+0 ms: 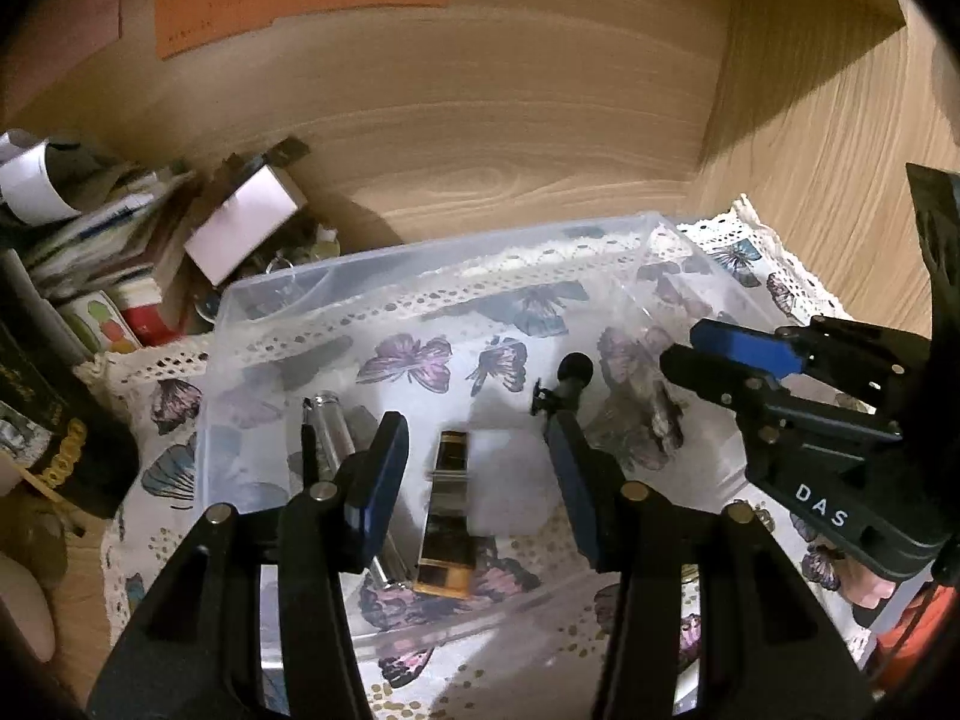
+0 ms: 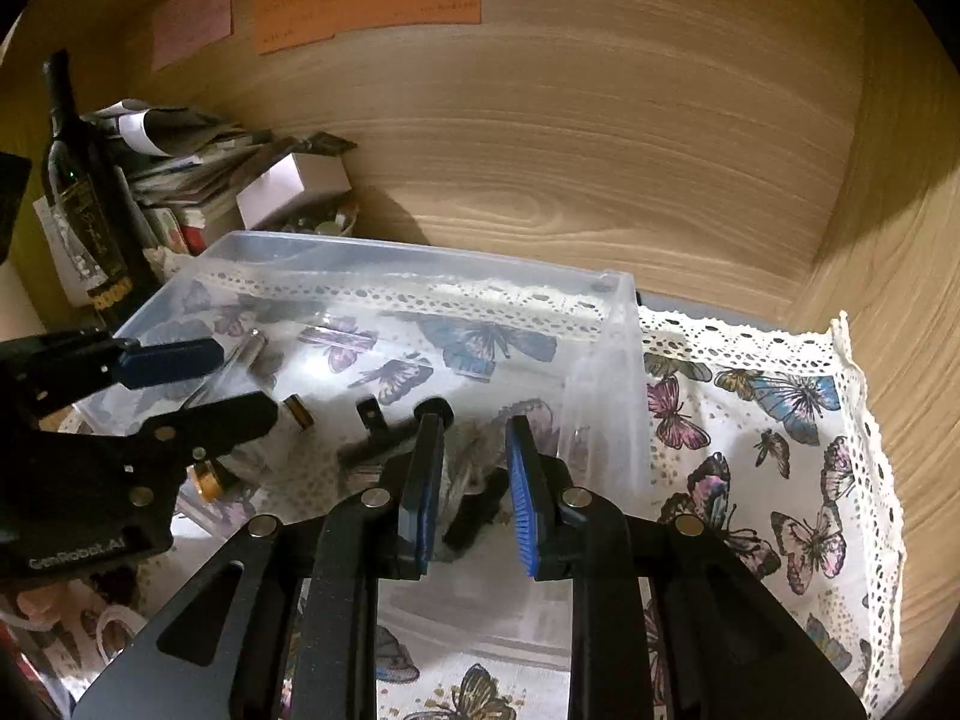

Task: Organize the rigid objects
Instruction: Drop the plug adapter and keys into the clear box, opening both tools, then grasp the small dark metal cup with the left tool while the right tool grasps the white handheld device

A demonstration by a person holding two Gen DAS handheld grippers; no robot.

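Bin: clear plastic bin point(image 1: 432, 264) on butterfly-print cloth point(image 2: 780, 420), lace-edged, spread over the desk inside a wood-grain alcove; bin takes the cloth's left and middle, right part of cloth bare of objects.
Gold-black item: rectangular gold and dark case point(image 1: 447, 516) lying flat on bin floor, near the front wall, long axis running front to back; blurred in right view, only a gold end point(image 2: 207, 480) showing below the left tool.
Silver tube: metallic cylinder point(image 1: 329, 432) lying on bin floor toward the left wall, just beside the gold-black case, partly hidden by left tool's finger; also seen as point(image 2: 249, 354).
Gold-capped cylinder: small piece point(image 2: 298, 411) on bin floor mid-left, exact identity unclear.
Black mount: small black ball-head piece with clip point(image 1: 561, 390) on bin floor, right of centre; in right view point(image 2: 384, 426) just ahead of the right tool's left finger.
Grey lump: dull mottled object point(image 2: 474, 462) on bin floor between the right tool's fingers, touching or not cannot tell.
Left gripper: point(image 1: 480, 480) over the bin's front half, fingers spread wide, nothing between the blue pads; gold-black case lies below the gap, not pinched.
Right gripper: point(image 2: 471, 492) inside bin near its right wall, fingers spread apart, holding nothing clearly.
Clutter: stacked papers and white box point(image 1: 240, 228) behind bin at back-left corner; dark wine bottle point(image 2: 84, 192) at left edge.
Wall: orange note point(image 2: 366, 0), green and pink notes beside it.
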